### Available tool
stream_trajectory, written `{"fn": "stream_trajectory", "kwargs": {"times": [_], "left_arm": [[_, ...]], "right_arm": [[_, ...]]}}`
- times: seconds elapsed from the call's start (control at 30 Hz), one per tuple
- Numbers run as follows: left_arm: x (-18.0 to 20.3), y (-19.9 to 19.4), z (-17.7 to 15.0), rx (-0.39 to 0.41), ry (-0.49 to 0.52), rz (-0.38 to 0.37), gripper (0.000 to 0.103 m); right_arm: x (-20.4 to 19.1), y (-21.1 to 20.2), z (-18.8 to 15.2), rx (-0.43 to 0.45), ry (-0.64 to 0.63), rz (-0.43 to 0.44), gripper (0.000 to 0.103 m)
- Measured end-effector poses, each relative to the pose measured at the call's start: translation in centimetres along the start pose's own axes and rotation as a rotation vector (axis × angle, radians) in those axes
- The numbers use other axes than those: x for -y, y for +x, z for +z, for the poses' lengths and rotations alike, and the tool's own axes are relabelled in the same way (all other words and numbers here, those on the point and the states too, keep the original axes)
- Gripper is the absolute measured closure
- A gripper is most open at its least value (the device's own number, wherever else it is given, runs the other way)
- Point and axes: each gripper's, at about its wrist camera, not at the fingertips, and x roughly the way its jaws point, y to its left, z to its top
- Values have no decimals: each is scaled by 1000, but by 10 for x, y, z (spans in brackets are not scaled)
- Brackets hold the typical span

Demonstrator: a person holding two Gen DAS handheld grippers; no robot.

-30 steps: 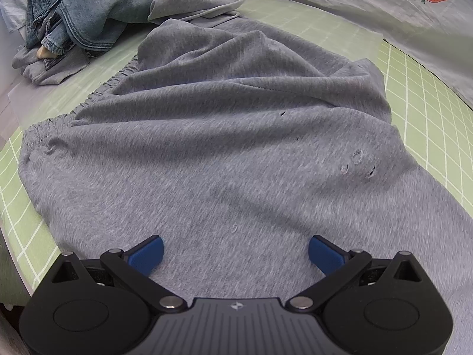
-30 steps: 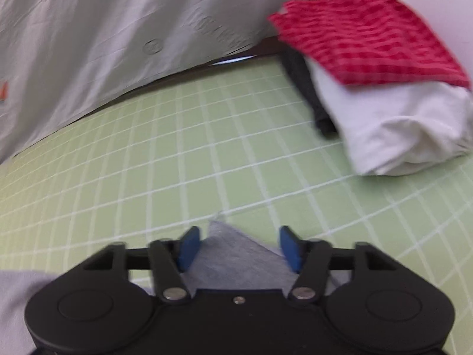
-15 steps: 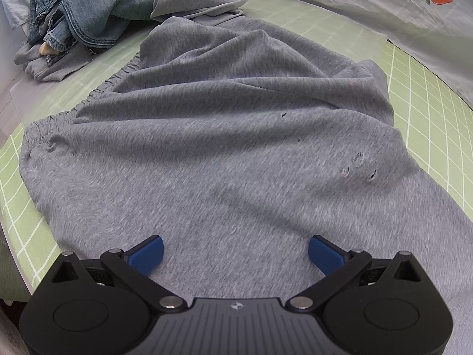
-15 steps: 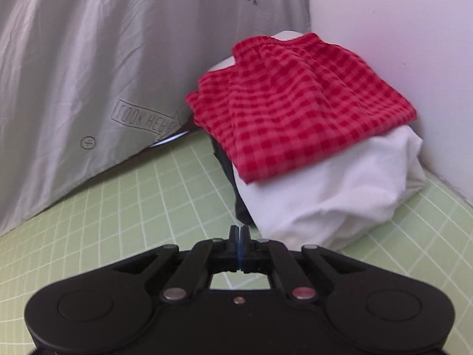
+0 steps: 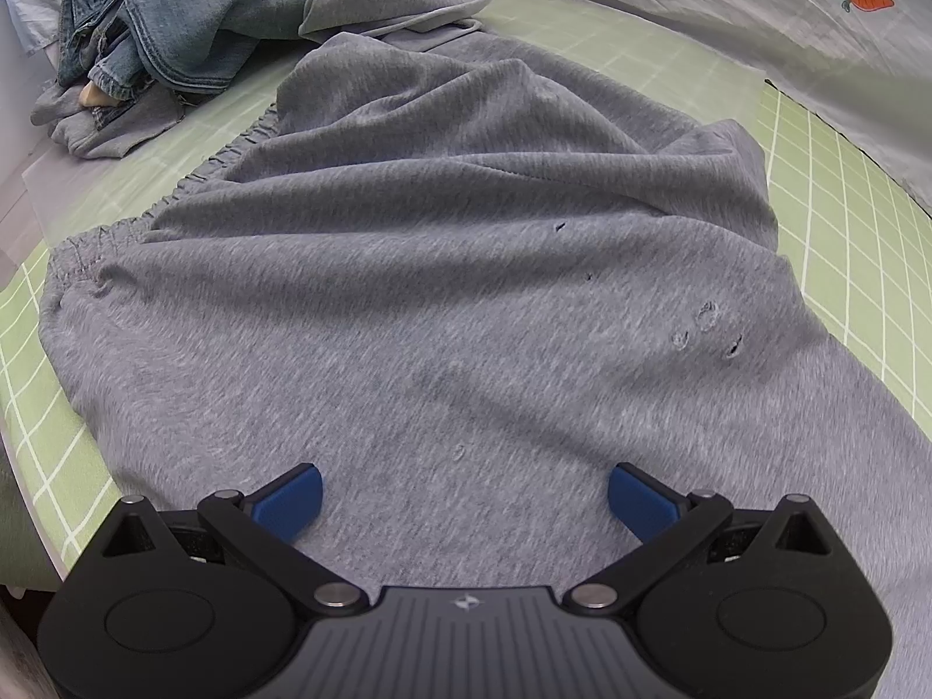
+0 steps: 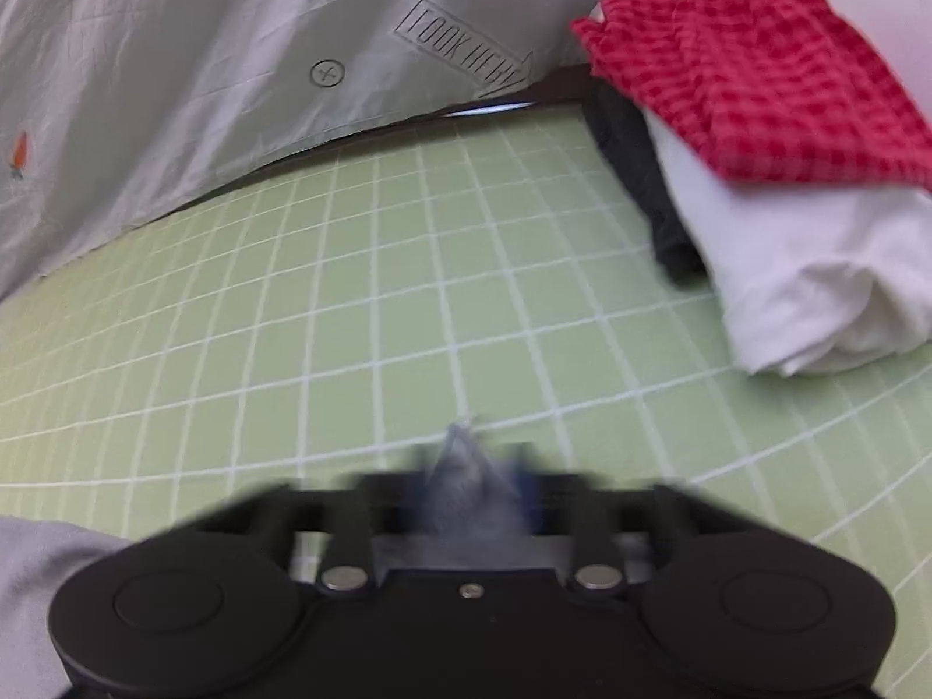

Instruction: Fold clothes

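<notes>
The left gripper (image 5: 465, 498) is held low and level, its two blue-padded fingers (image 5: 289, 498) spread wide apart to the left and right with nothing clamped between them. The right gripper (image 6: 475, 480) is motion-blurred in its own view; its fingers appear drawn close together at the centre with a gray fabric corner (image 6: 466, 466) standing up between them, but the blur prevents confirming whether the pads actually clamp it. Both gripper bodies fill the near edge of their respective views.
</notes>
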Motion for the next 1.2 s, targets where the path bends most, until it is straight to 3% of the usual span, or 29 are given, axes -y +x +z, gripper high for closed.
{"fn": "stream_trajectory", "kwargs": {"times": [0.2, 0.37, 0.43, 0.47, 0.5, 0.57, 0.67, 0.87, 1.0, 1.2], "left_arm": [[0, 0, 0, 1, 2, -1, 0], [0, 0, 0, 3, -2, 1, 0], [1, 0, 0, 4, -4, 2, 0], [1, 0, 0, 4, -4, 3, 0], [1, 0, 0, 4, -5, 3, 0], [1, 0, 0, 5, -7, 4, 0], [2, -1, -1, 6, -9, 6, 0], [2, -1, 0, 2, -7, 5, 0], [2, -1, 2, -8, -9, 5, 0], [7, 0, 6, -45, -65, 34, 0]], "right_arm": [[43, -11, 26, 121, 138, -112, 103], [73, -17, 33, 165, 219, -181, 101], [81, -20, 31, 159, 248, -162, 86], [85, -24, 27, 164, 266, -153, 64], [89, -29, 22, 173, 284, -147, 49], [94, -39, 6, 185, 317, -142, 39], [104, -50, -23, 160, 359, -161, 16], [106, -71, -83, 118, 340, -264, 13], [98, -74, -95, 96, 233, -291, 36], [95, -64, -94, 45, 77, -244, 45]]}}
